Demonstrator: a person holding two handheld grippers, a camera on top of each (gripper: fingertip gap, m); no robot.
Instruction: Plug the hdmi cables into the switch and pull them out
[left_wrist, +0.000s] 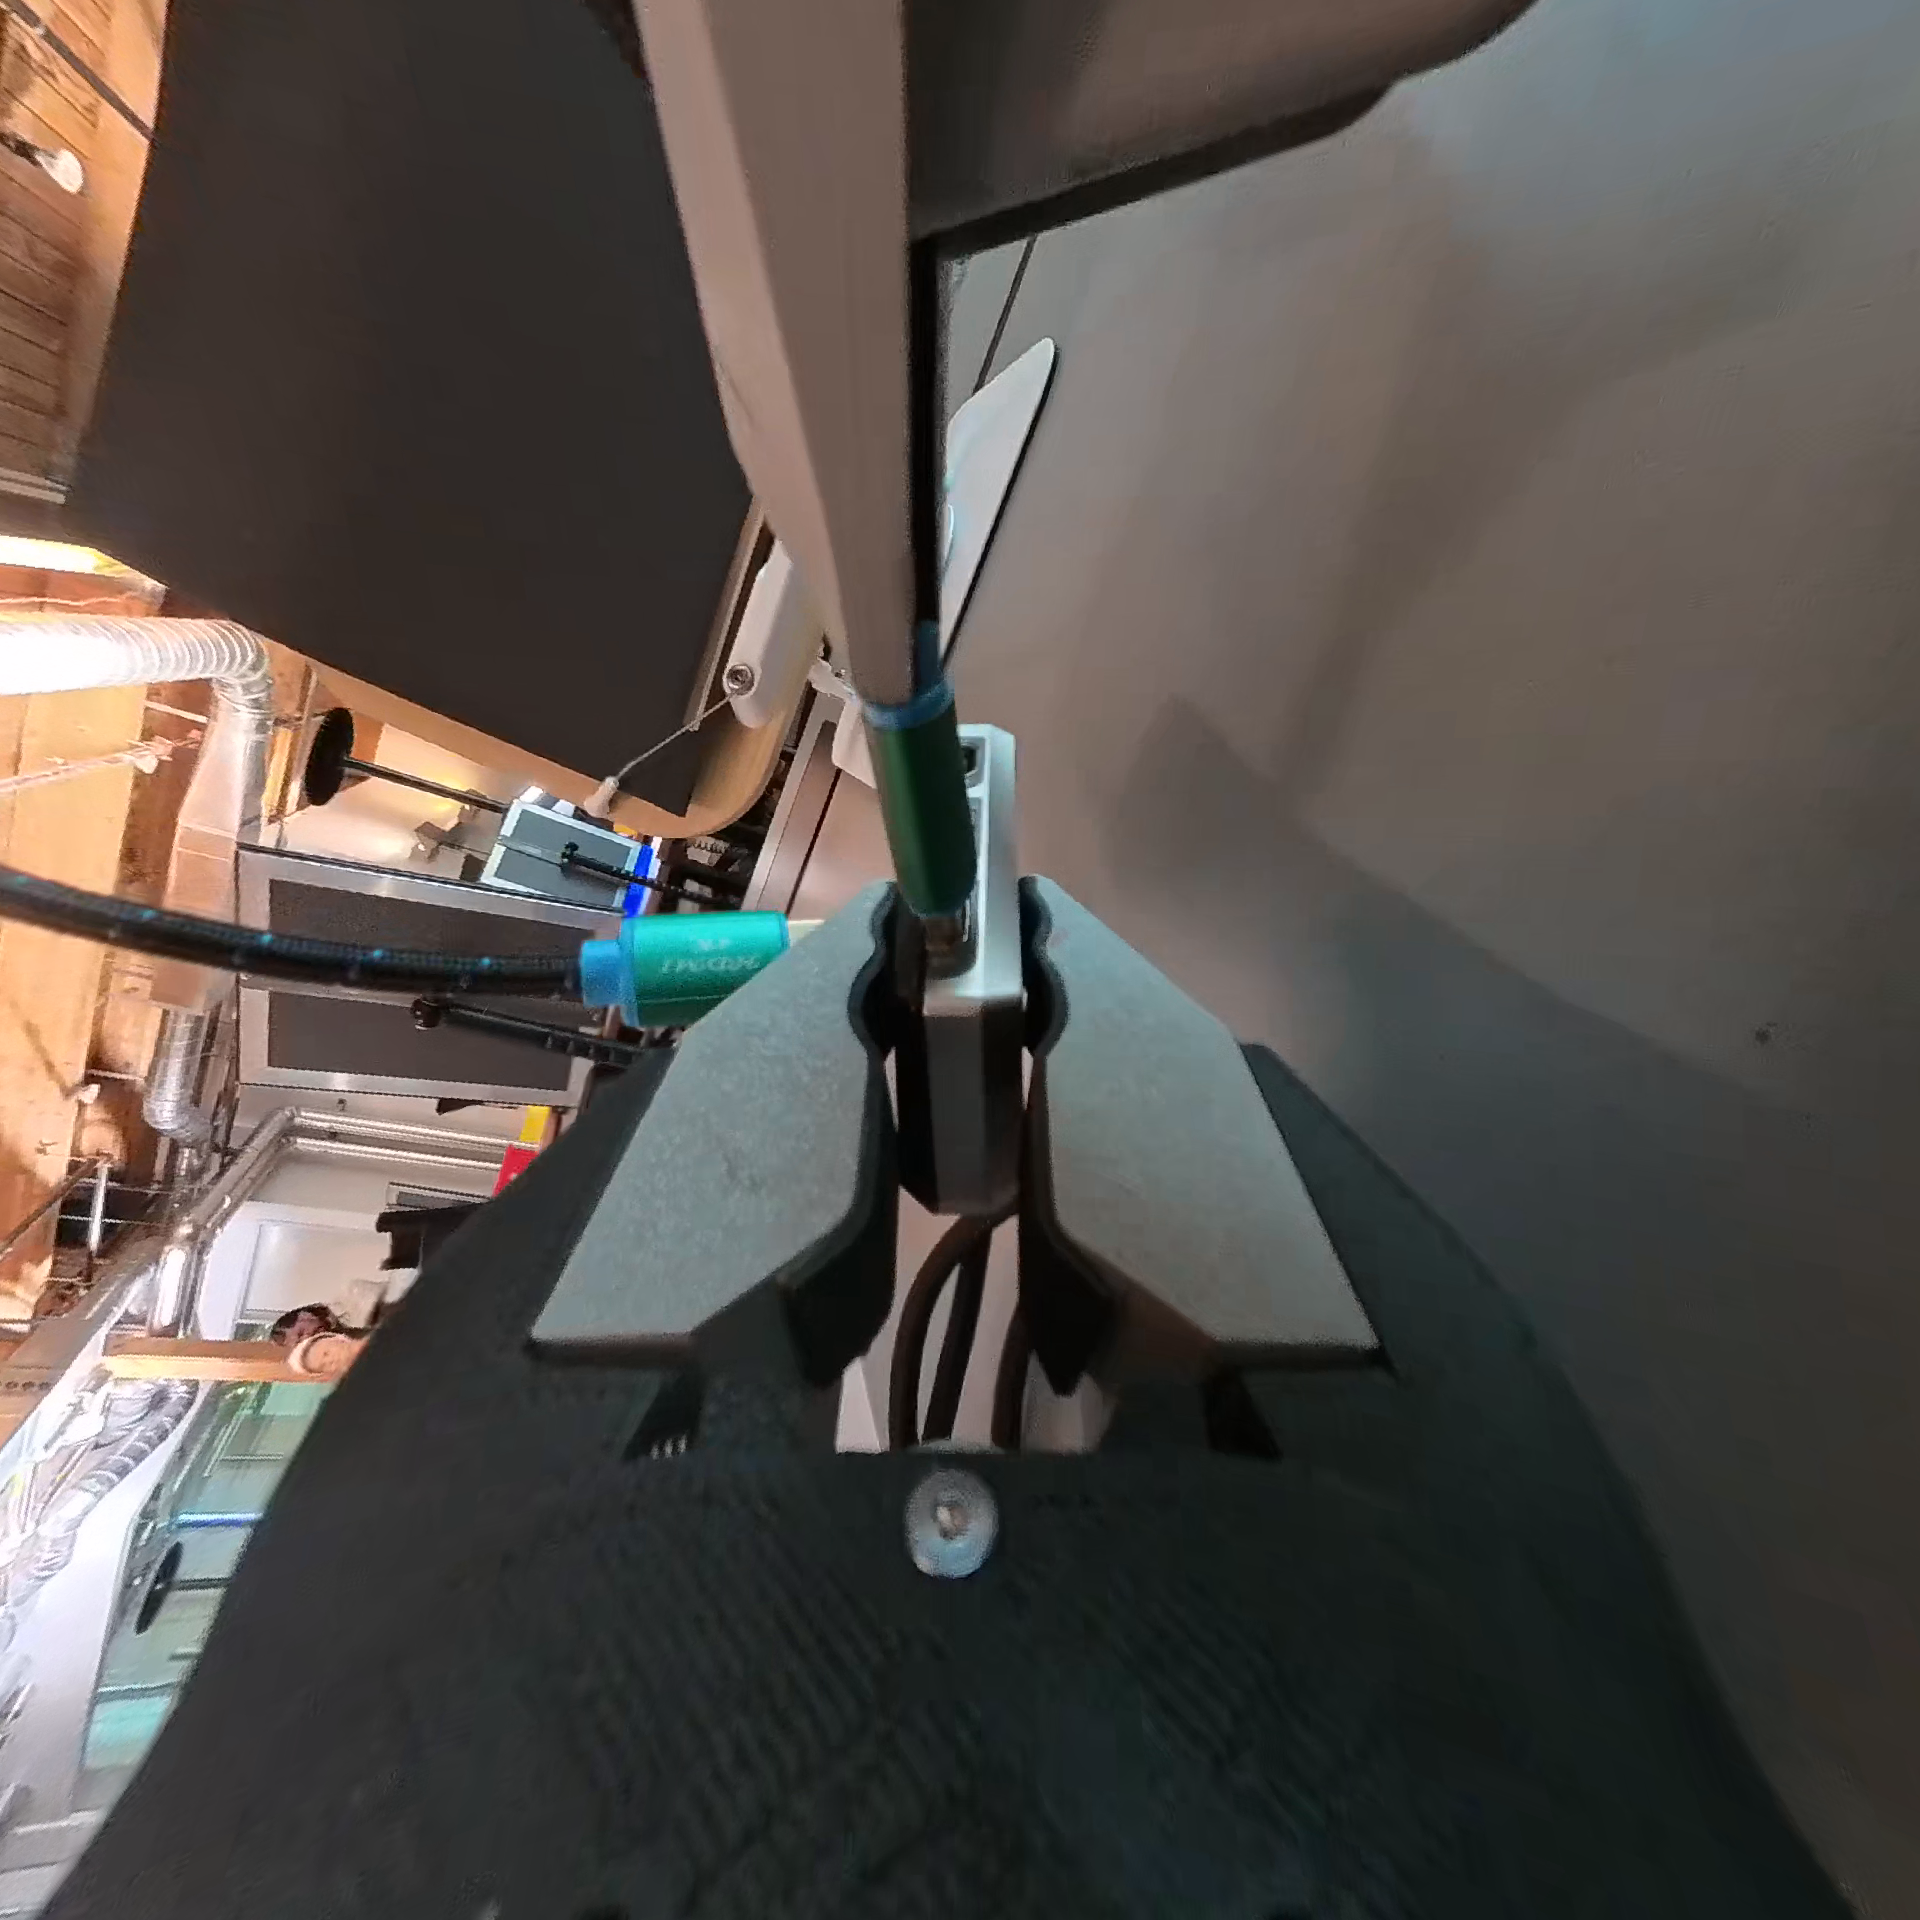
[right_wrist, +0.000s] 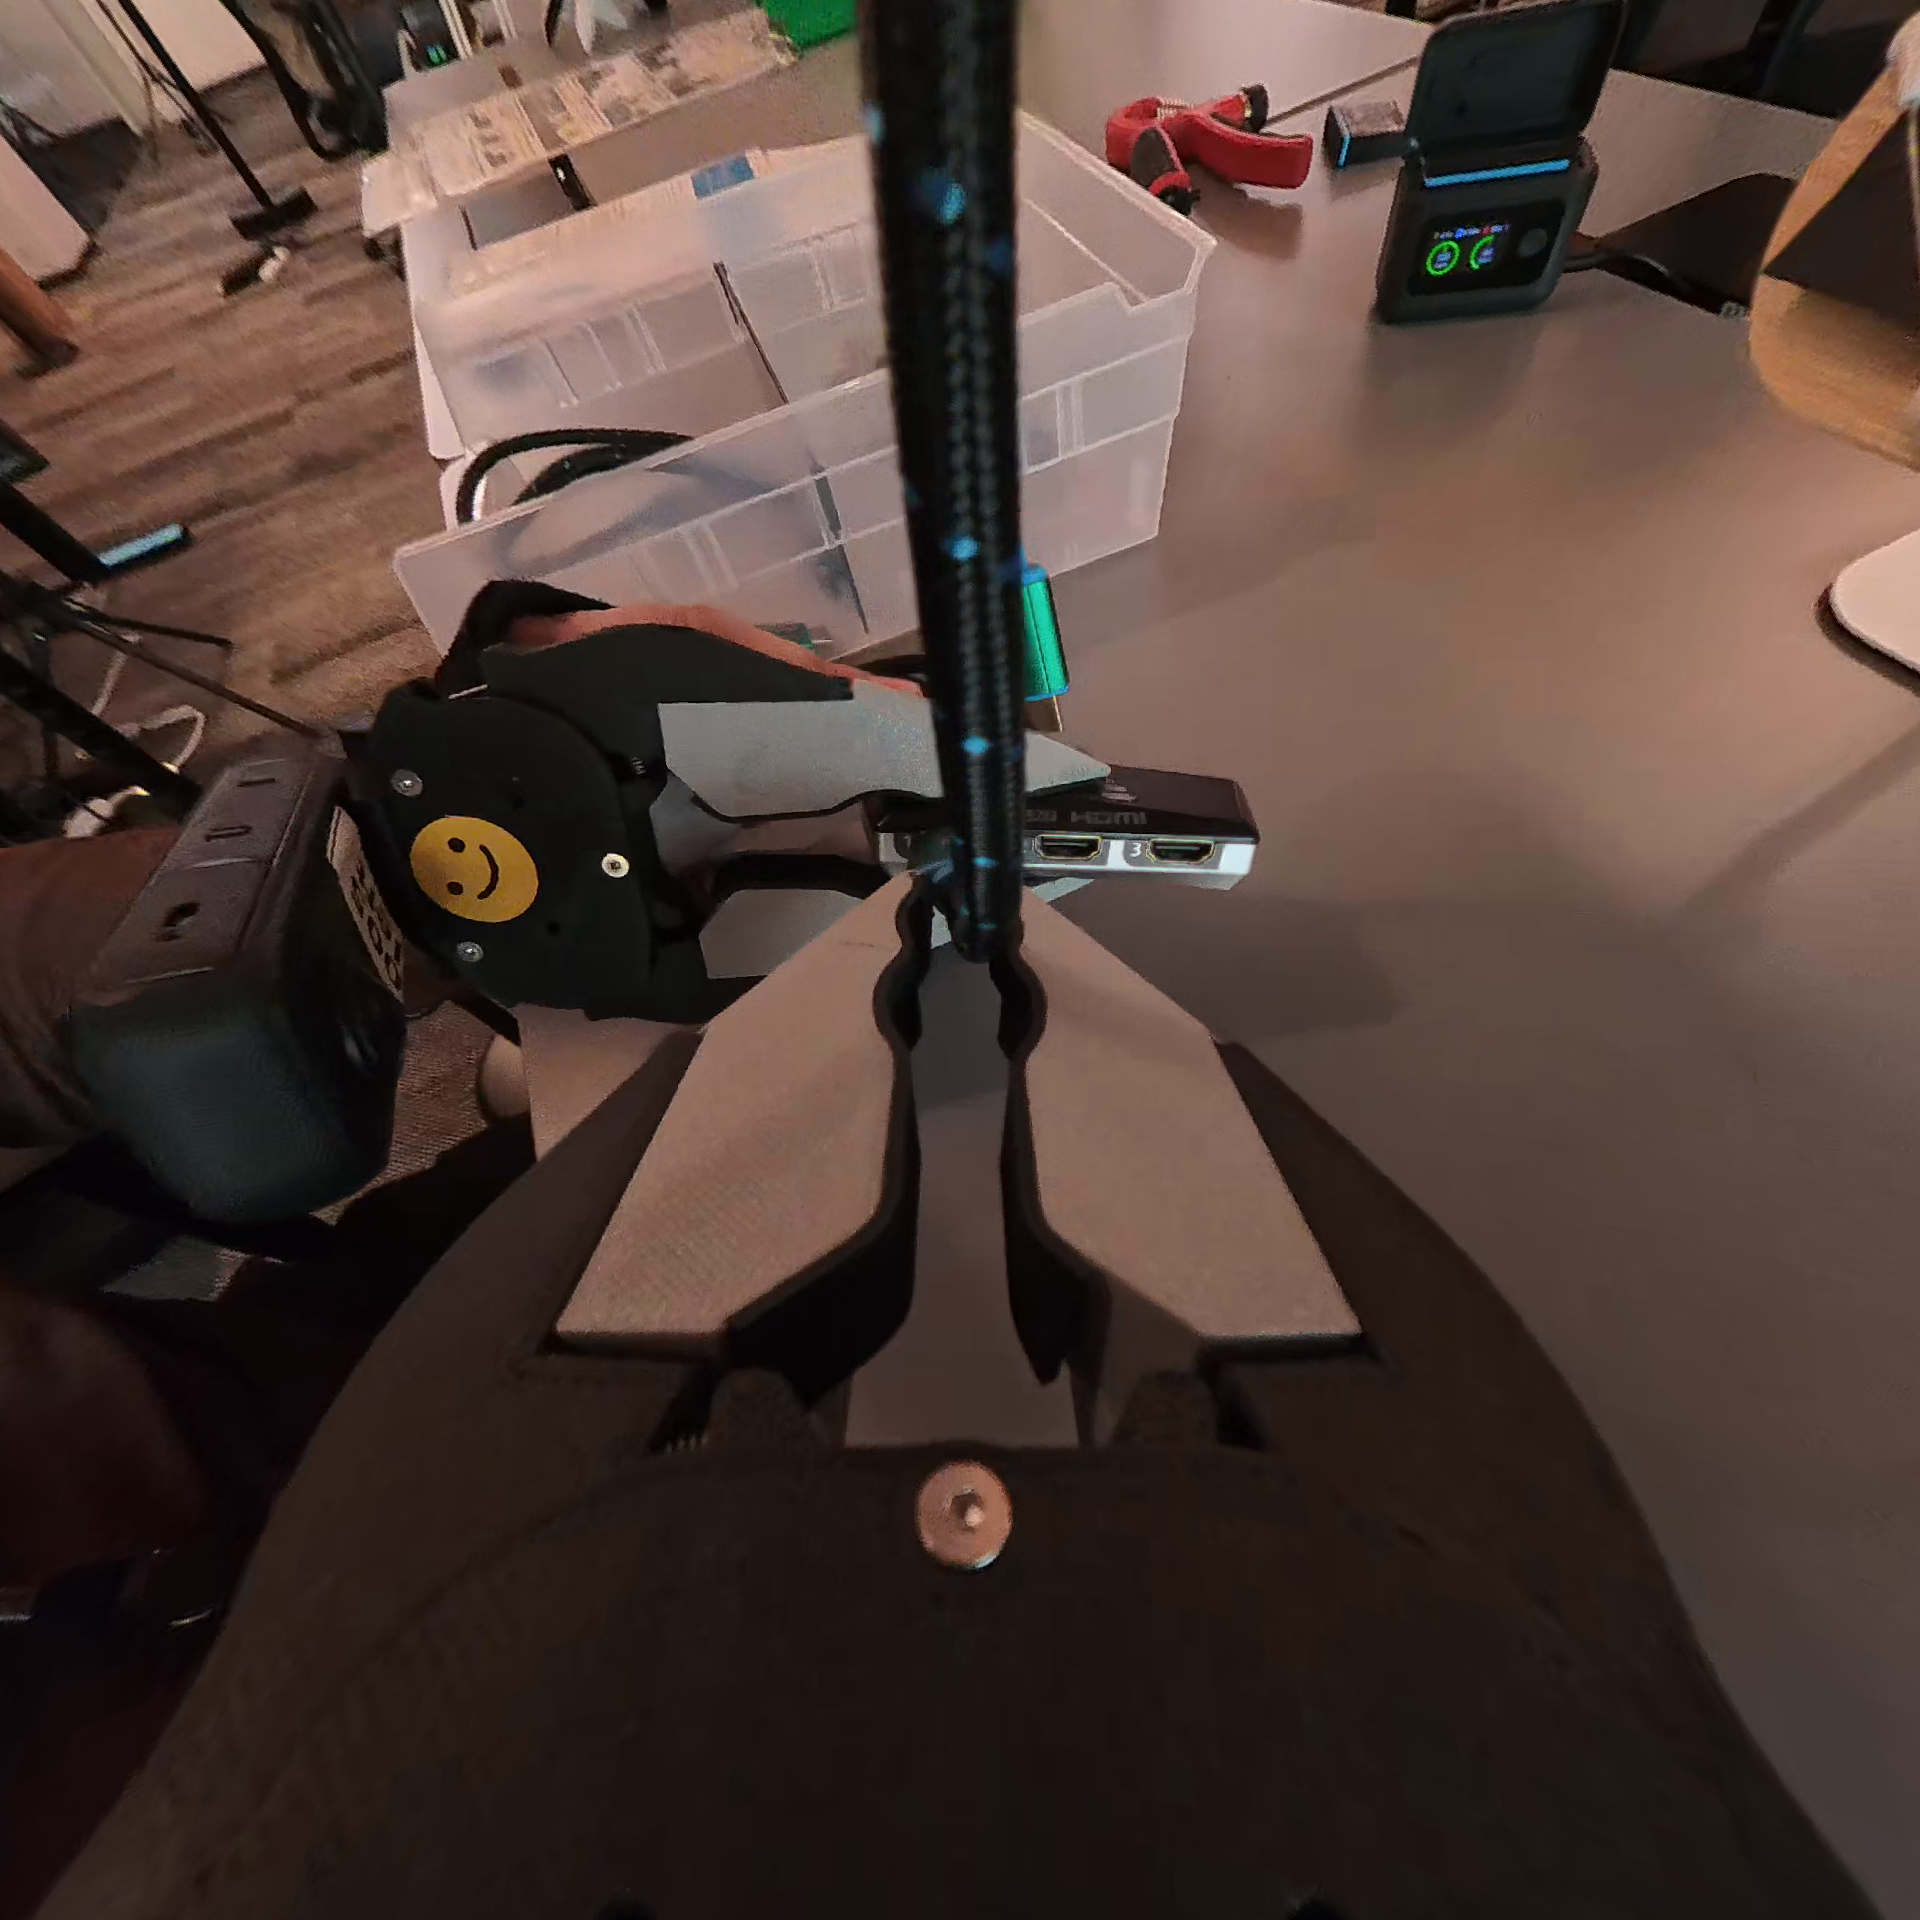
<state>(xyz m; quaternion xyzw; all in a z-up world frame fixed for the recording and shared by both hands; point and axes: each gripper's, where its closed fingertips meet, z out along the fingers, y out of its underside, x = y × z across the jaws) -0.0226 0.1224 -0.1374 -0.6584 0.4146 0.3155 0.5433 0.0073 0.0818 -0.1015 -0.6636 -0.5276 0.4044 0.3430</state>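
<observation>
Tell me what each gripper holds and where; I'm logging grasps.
Left gripper: HDMI switch, clamped by its flat faces at one end. Right gripper: braided HDMI cable, near its plug.

Greens, blues and black braid
Green plug (left_wrist: 928, 810) with blue collar; black cable (right_wrist: 951, 468) flecked blue; yellow smiley sticker (right_wrist: 474, 869); red clamp (right_wrist: 1205, 140).

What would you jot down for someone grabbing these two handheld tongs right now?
Left tongs: shut on the switch.
Right tongs: shut on a braided HDMI cable just behind its green plug. The plug tip sits at the switch's end port with metal showing, so it is not fully seated.
Second plug: loose, beside the switch.
Two ports are empty.
Going in or coming out: cannot tell. Check before continuing.
</observation>
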